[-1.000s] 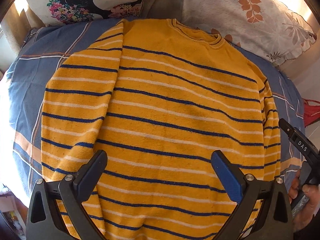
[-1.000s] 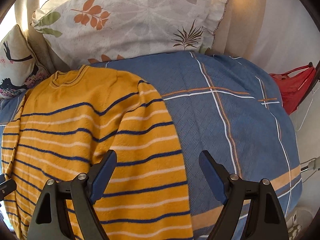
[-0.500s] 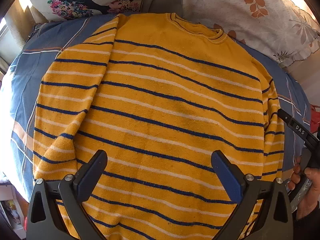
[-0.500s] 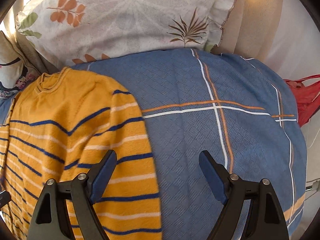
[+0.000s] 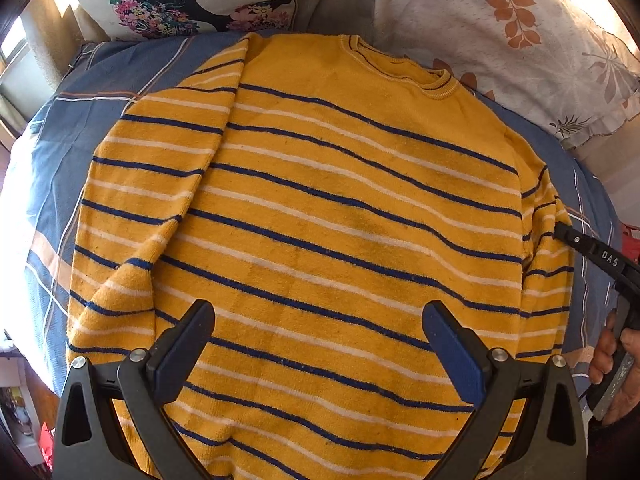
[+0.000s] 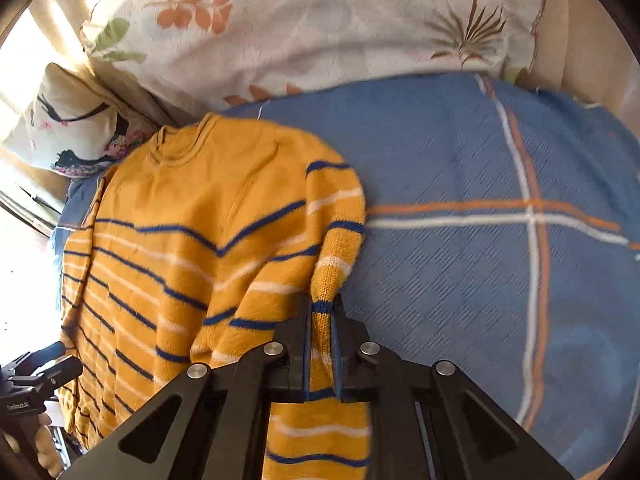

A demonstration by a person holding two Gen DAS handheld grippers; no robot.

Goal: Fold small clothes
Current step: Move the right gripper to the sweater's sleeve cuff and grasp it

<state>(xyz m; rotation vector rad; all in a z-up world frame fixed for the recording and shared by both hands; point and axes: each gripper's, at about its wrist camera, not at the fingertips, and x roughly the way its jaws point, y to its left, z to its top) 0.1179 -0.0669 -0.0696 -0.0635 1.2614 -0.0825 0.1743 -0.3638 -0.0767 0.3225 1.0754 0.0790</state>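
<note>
A yellow sweater [image 5: 340, 220] with blue and white stripes lies flat on the bed, collar toward the pillows. It also shows in the right wrist view [image 6: 192, 248]. My left gripper [image 5: 316, 344] is open and hovers over the sweater's lower body, holding nothing. My right gripper [image 6: 321, 312] is shut on the sweater's right sleeve [image 6: 336, 256], which bunches up between the jaws. The right gripper also shows at the right edge of the left wrist view [image 5: 600, 258], at that sleeve. The left sleeve [image 5: 152, 184] lies folded alongside the body.
The blue plaid bedspread [image 6: 500, 260] covers the bed. A leaf-print pillow [image 6: 320, 24] and a floral pillow [image 5: 192, 0] lean at the head. A red item [image 5: 630, 236] sits past the bed's right edge.
My right gripper has moved left onto the right sleeve and closed on it. My left gripper stayed open over the sweater's lower part, with its view shifting slightly.
</note>
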